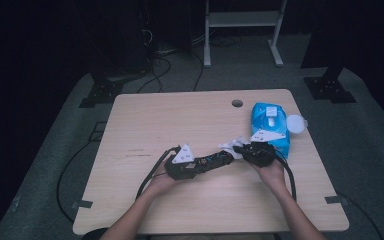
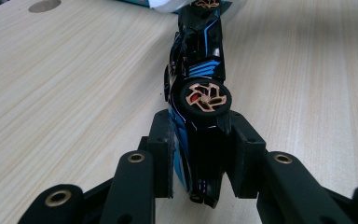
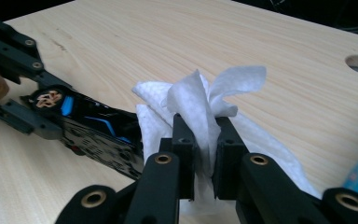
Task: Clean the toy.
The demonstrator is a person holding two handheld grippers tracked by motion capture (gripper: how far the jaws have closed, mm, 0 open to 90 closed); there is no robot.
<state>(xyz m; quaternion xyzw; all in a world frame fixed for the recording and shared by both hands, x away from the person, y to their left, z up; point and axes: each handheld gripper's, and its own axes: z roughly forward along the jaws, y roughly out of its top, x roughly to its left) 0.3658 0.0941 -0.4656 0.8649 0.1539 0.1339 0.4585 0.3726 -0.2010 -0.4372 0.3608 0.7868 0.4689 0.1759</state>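
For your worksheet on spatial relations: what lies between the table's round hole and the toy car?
In the high view, bare wood separates the hole from the toy car, until the white wipe at its far end.

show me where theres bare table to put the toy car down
The left half of the table, from the left gripper out to the left and far edges, is bare wood. The near strip between the forearms is free too. It is crowded at the right: the wipe in the right gripper, the toy car and the blue wipes pack.
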